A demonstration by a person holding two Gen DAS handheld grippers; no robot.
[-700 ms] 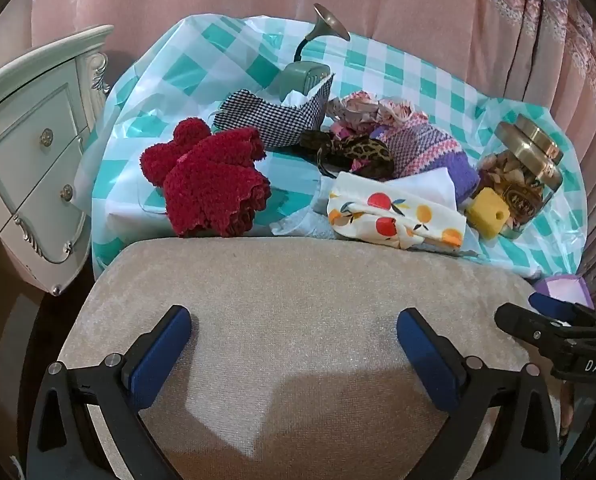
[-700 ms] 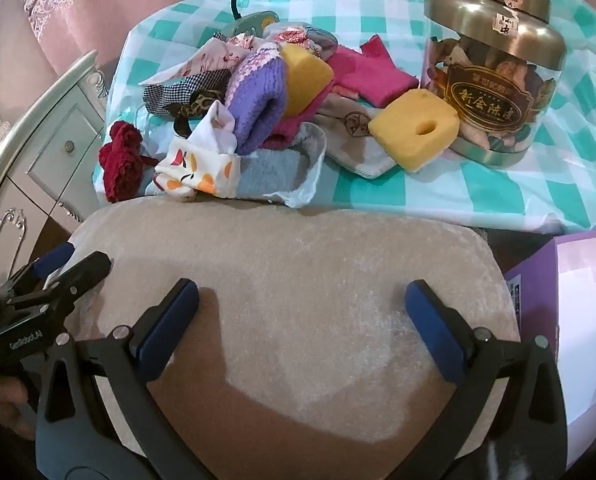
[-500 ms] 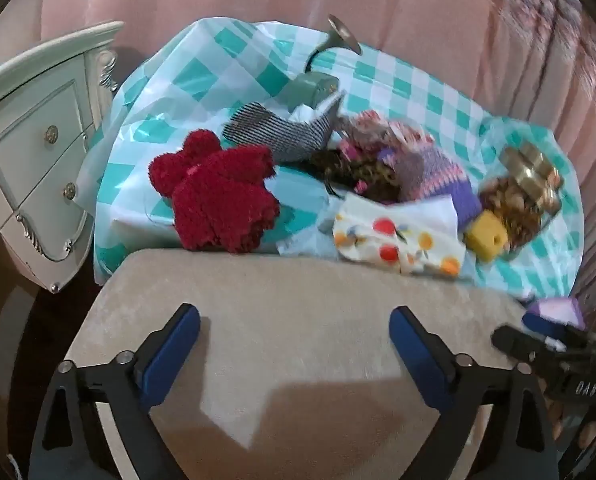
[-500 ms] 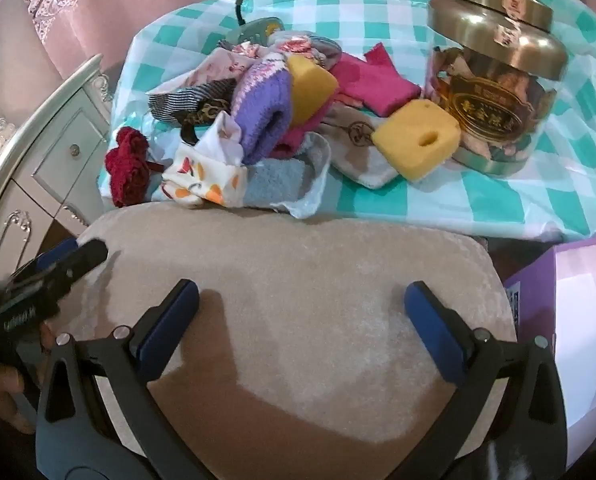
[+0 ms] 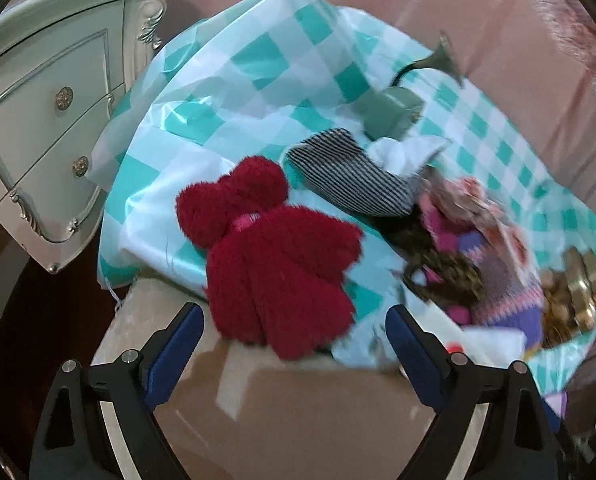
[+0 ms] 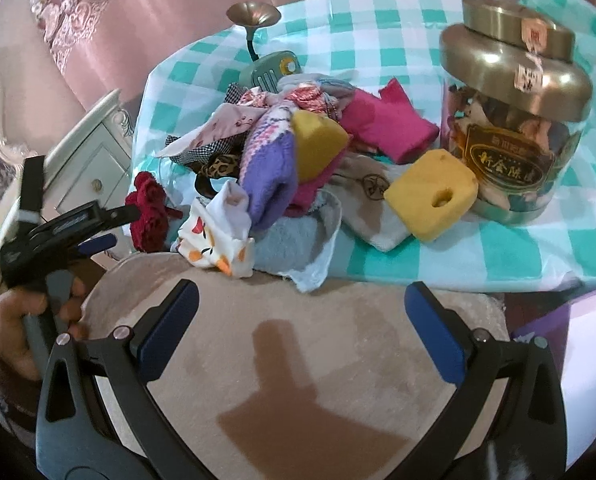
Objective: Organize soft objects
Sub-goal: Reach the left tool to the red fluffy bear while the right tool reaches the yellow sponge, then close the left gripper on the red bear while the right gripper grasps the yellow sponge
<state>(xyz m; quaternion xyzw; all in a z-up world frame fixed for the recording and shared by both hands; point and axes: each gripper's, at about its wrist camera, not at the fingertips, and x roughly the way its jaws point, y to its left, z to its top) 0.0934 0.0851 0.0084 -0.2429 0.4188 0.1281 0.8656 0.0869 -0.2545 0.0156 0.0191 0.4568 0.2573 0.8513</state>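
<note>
With your left gripper (image 5: 294, 334) spread wide and empty, settle it squarely over the red fluffy piece (image 5: 274, 256) at the bench's (image 5: 226, 92) near edge, probably a knit, while your right gripper (image 6: 298, 312) waits equally agape

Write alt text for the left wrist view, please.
The open left gripper points down at a fluffy red cloth on a teal checked tablecloth. More clothes are piled to its right, and a white cabinet stands left.
</note>
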